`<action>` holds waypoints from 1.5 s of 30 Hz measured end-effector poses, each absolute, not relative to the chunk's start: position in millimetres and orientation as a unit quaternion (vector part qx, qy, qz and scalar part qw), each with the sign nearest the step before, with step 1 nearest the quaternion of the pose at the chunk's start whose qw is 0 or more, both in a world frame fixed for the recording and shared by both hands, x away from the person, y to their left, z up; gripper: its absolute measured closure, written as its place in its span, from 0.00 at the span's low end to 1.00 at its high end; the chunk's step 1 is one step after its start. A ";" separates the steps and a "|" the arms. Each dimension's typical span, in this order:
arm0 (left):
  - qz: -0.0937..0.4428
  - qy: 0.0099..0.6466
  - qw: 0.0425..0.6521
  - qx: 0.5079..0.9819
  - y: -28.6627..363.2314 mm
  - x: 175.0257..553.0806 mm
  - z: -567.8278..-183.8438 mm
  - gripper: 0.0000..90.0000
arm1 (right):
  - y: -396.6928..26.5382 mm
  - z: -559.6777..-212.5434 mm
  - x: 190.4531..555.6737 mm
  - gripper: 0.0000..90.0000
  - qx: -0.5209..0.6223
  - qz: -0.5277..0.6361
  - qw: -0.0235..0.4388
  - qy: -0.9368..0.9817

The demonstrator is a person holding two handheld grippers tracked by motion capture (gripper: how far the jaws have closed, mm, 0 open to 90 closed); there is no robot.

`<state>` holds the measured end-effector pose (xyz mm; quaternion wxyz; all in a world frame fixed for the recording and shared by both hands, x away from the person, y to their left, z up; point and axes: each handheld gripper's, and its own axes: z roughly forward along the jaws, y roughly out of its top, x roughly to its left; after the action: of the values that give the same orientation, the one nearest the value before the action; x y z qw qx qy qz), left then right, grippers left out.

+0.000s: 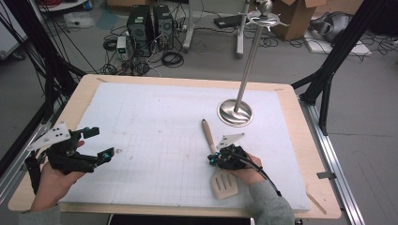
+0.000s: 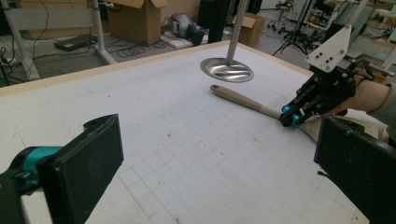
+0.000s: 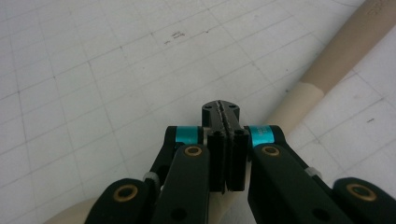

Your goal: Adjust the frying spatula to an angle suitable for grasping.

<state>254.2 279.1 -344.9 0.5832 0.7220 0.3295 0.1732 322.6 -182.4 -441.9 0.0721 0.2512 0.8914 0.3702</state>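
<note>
Grasping looks like the step in hand: the right hand-held gripper (image 1: 214,158) sits low over the wooden spatula (image 1: 217,159), which lies on the white gridded mat of the counter (image 1: 141,140), right of centre, with its handle pointing away toward the round base of the metal stand (image 1: 234,112) and its slotted blade at the near edge. In the right gripper view the jaws are pressed fully together, pad against pad, and the handle runs beneath and beside them, not between them; so this hand-held gripper rests at the neck of the spatula without gripping it, though whether its tips actually touch the wood I cannot tell. The left hand-held gripper (image 1: 96,144) hangs over the left side of the mat with its jaws spread wide and nothing between them, well apart from the spatula. The next move likely calls for parting the right jaws, straddling the handle, then closing before any lift.
</note>
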 end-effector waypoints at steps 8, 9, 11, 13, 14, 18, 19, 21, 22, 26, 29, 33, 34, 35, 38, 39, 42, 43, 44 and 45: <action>0.173 0.329 0.582 0.723 278.9 254.1 -345.2 0.02 | -187.9 -440.6 321.3 1.00 0.249 0.373 0.079 0.890; 0.173 0.329 0.582 0.723 278.6 254.2 -345.4 0.02 | -188.9 -441.1 321.8 1.00 0.248 0.377 0.079 0.889; 0.173 0.328 0.582 0.724 278.4 254.1 -345.3 0.02 | -189.3 -440.9 321.8 1.00 0.249 0.377 0.077 0.889; 0.173 0.328 0.582 0.724 278.8 254.1 -345.1 0.02 | -191.5 -440.6 322.0 1.00 0.250 0.380 0.079 0.887; 0.173 0.328 0.582 0.723 279.0 254.1 -345.2 0.02 | -192.4 -440.6 321.8 1.00 0.251 0.381 0.075 0.887; 0.173 0.329 0.582 0.723 279.4 253.8 -345.3 0.02 | -195.7 -440.9 320.3 1.00 0.251 0.382 0.078 0.886; 0.174 0.328 0.582 0.724 279.5 253.7 -345.2 0.02 | -196.4 -441.1 320.0 1.00 0.251 0.384 0.076 0.885; 0.174 0.329 0.583 0.723 279.4 253.0 -344.8 0.02 | -197.7 -441.4 320.0 1.00 0.249 0.385 0.075 0.885; 0.174 0.328 0.582 0.723 279.9 252.8 -344.6 0.02 | -198.6 -441.4 319.8 1.00 0.250 0.385 0.075 0.885; 0.176 0.329 0.583 0.721 281.8 252.1 -344.0 0.02 | -204.5 -441.9 318.9 1.00 0.249 0.389 0.070 0.884; 0.178 0.330 0.584 0.721 283.3 251.7 -343.6 0.02 | -206.7 -442.0 318.0 1.00 0.250 0.391 0.069 0.883; 0.178 0.330 0.584 0.720 283.2 251.4 -343.6 0.02 | -211.8 -442.5 317.4 1.00 0.249 0.394 0.070 0.882; 0.178 0.330 0.583 0.721 282.9 251.4 -343.6 0.02 | -213.0 -442.5 317.0 1.00 0.249 0.393 0.069 0.882; 0.177 0.330 0.584 0.720 282.6 251.4 -343.7 0.02 | -215.5 -442.8 316.5 1.00 0.250 0.395 0.068 0.882; 0.177 0.330 0.583 0.721 282.3 251.7 -344.0 0.02 | -218.4 -442.8 315.8 1.00 0.251 0.395 0.067 0.881; 0.177 0.330 0.583 0.721 282.2 251.8 -344.0 0.02 | -219.7 -443.1 315.7 1.00 0.252 0.397 0.067 0.880; 0.177 0.330 0.584 0.720 282.4 251.7 -344.0 0.02 | -224.1 -443.3 315.1 1.00 0.253 0.399 0.063 0.879; 0.177 0.331 0.584 0.720 282.5 251.6 -343.9 0.02 | -225.5 -443.3 314.3 1.00 0.256 0.399 0.061 0.878; 0.177 0.330 0.584 0.720 282.6 251.6 -343.9 0.02 | -226.6 -443.3 314.5 1.00 0.253 0.399 0.064 0.879; 0.177 0.331 0.584 0.720 282.6 251.7 -343.9 0.02 | -227.8 -443.2 314.3 1.00 0.254 0.398 0.062 0.879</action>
<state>251.7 282.6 -343.9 0.5837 0.7201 0.3307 0.1772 314.3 -227.8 -443.2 0.0620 0.2537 0.8792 0.3984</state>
